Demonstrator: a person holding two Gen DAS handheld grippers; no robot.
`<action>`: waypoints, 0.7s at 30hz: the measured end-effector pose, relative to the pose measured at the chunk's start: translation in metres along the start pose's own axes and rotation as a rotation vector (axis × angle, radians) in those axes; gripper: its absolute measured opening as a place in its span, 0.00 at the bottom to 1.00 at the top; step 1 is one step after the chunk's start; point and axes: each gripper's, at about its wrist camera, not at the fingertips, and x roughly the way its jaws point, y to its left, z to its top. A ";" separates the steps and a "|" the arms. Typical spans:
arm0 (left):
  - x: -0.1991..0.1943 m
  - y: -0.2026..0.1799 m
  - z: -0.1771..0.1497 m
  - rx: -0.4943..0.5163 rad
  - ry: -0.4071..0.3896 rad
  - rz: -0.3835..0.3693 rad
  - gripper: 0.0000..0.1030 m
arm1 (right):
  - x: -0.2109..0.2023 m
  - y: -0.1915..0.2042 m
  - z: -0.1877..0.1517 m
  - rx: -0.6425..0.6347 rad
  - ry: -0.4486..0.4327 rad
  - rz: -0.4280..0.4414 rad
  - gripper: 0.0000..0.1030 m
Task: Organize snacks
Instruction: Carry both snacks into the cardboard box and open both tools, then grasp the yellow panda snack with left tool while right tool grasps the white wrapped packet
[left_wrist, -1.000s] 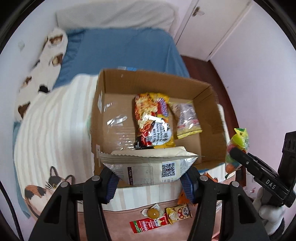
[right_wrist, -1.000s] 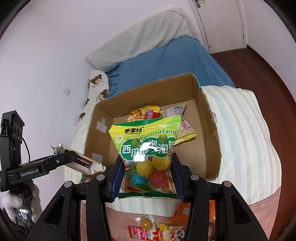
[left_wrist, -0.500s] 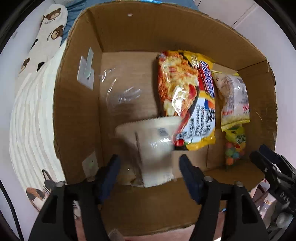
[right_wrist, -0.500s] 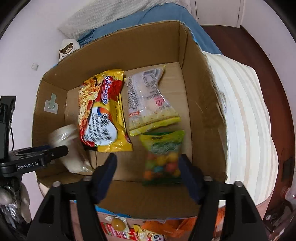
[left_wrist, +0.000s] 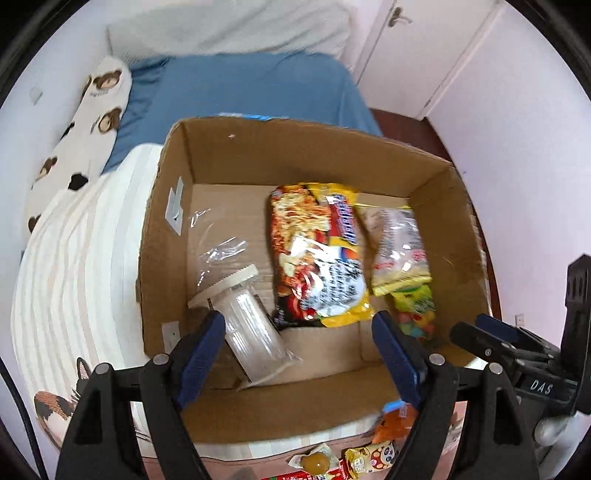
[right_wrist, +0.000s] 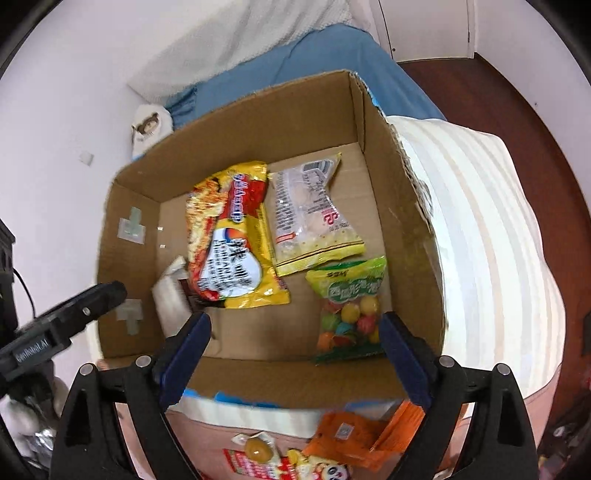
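Both the left gripper (left_wrist: 299, 350) and right gripper (right_wrist: 295, 350) hung wide apart and empty over the cardboard box (right_wrist: 236, 122), where four snack packets (right_wrist: 229, 240) lay. More loose snacks (right_wrist: 291, 454) waited below the box, likely the next pickup.

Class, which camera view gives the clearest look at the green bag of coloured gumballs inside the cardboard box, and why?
The right wrist view: the gumball bag lies whole and unobstructed near the box's front right corner. In the left wrist view the gumball bag is small, blurred and partly hidden behind a gripper finger.
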 end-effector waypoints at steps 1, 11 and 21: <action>-0.005 -0.005 -0.005 0.020 -0.015 0.006 0.79 | -0.006 0.001 -0.004 0.000 -0.010 0.010 0.91; -0.014 -0.069 -0.089 0.333 0.045 0.005 0.79 | -0.071 -0.014 -0.071 -0.003 -0.095 0.034 0.91; 0.089 -0.135 -0.198 0.682 0.324 0.063 0.79 | -0.060 -0.128 -0.174 0.198 0.013 -0.121 0.91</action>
